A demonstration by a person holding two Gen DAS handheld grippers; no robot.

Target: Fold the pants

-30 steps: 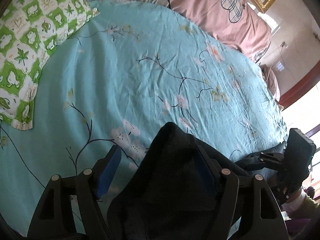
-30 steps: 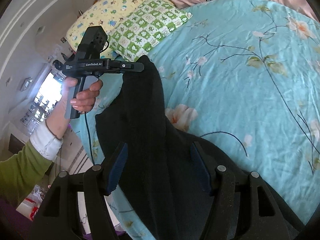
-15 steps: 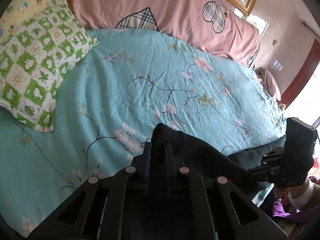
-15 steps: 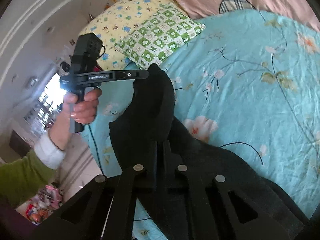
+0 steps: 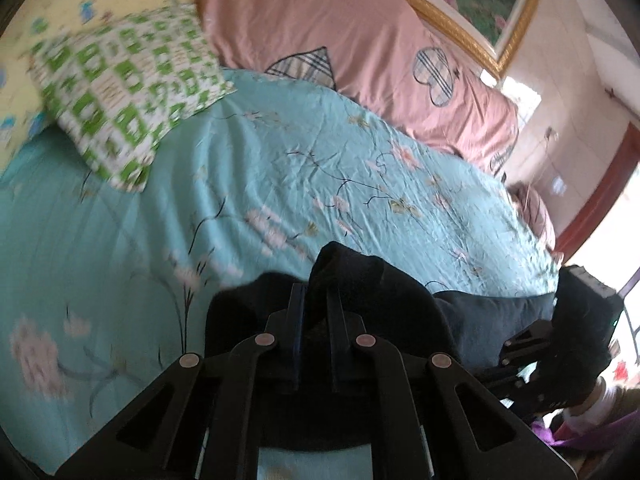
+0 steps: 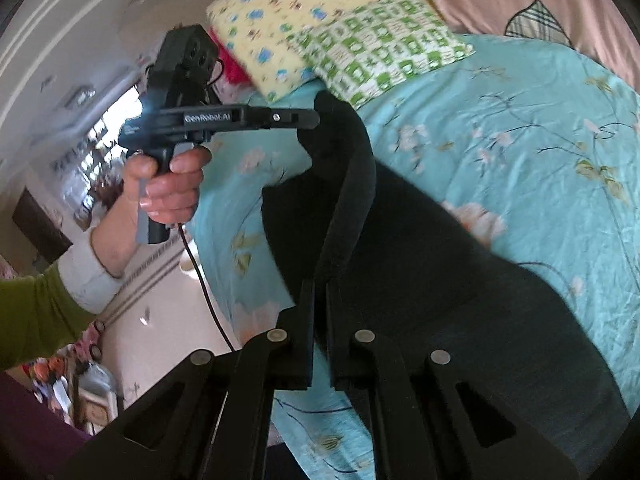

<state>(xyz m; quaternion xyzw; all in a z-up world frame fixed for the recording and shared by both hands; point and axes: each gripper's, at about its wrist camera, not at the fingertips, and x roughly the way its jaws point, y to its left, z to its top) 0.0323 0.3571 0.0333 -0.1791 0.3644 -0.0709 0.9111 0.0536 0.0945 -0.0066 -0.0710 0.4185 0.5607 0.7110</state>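
The black pants [image 6: 420, 240] hang between my two grippers above the near edge of the bed. My left gripper [image 5: 314, 300] is shut on a bunched corner of the pants [image 5: 360, 276]. It also shows in the right wrist view [image 6: 308, 118], held up at the left by a hand. My right gripper [image 6: 318, 292] is shut on the pants' edge, which runs taut up to the left gripper. The right gripper shows at the far right of the left wrist view [image 5: 520, 344]. The rest of the pants drapes onto the sheet.
The bed has a turquoise floral sheet [image 5: 280, 168]. A green checked pillow [image 5: 128, 92] and a yellow pillow [image 6: 288, 20] lie at its head. A pink quilt [image 5: 352, 36] lies along the far side. The floor and furniture [image 6: 92, 392] are beyond the bed's near edge.
Both grippers closed on the pants, from open a second ago. Both then lifted, pulling the pants' edge taut and raising it off the sheet.
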